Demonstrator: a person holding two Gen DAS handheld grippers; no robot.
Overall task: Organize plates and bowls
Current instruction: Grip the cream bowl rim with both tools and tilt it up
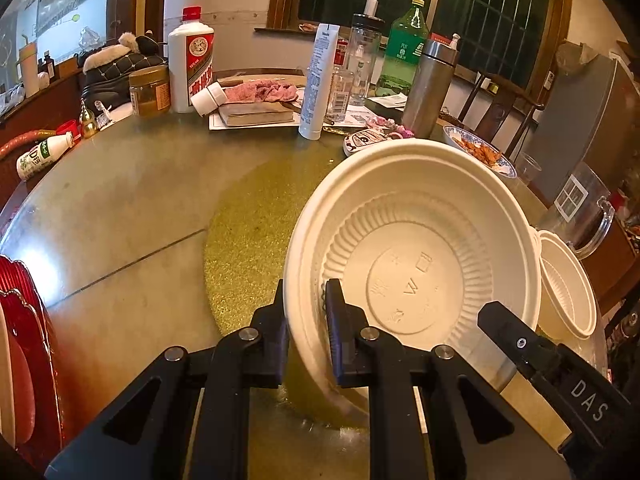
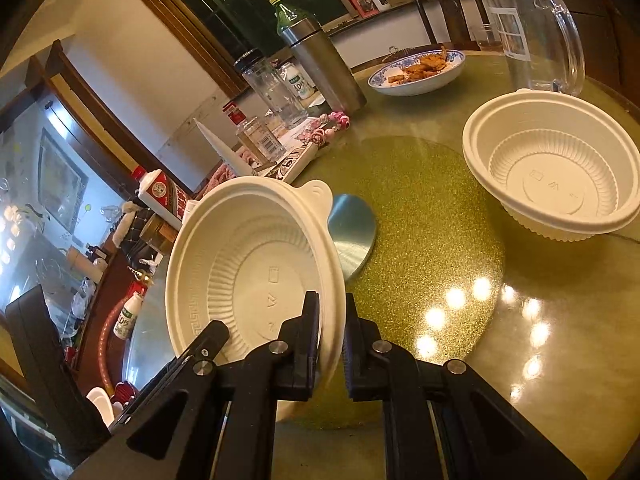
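Observation:
A white disposable bowl [image 1: 412,264] hangs tilted over the green glitter mat [image 1: 248,240]. My left gripper [image 1: 306,304] is shut on its near rim. In the right wrist view the same bowl [image 2: 256,264] has its rim pinched by my right gripper [image 2: 332,320], which is shut. The right gripper [image 1: 516,340] shows at the bowl's right side in the left wrist view, and the left gripper [image 2: 208,344] at the bowl's lower left in the right wrist view. A second white bowl [image 2: 556,168] stands upright on the table to the right, also seen as the second bowl [image 1: 568,284].
A blue-and-white plate of fried food [image 2: 420,68] and a glass pitcher [image 2: 532,32] stand behind the second bowl. A steel flask [image 1: 428,88], bottles and a white tube [image 1: 320,84] crowd the far side. A red dish [image 1: 28,340] sits at the left edge. A metal disc [image 2: 352,236] lies on the mat.

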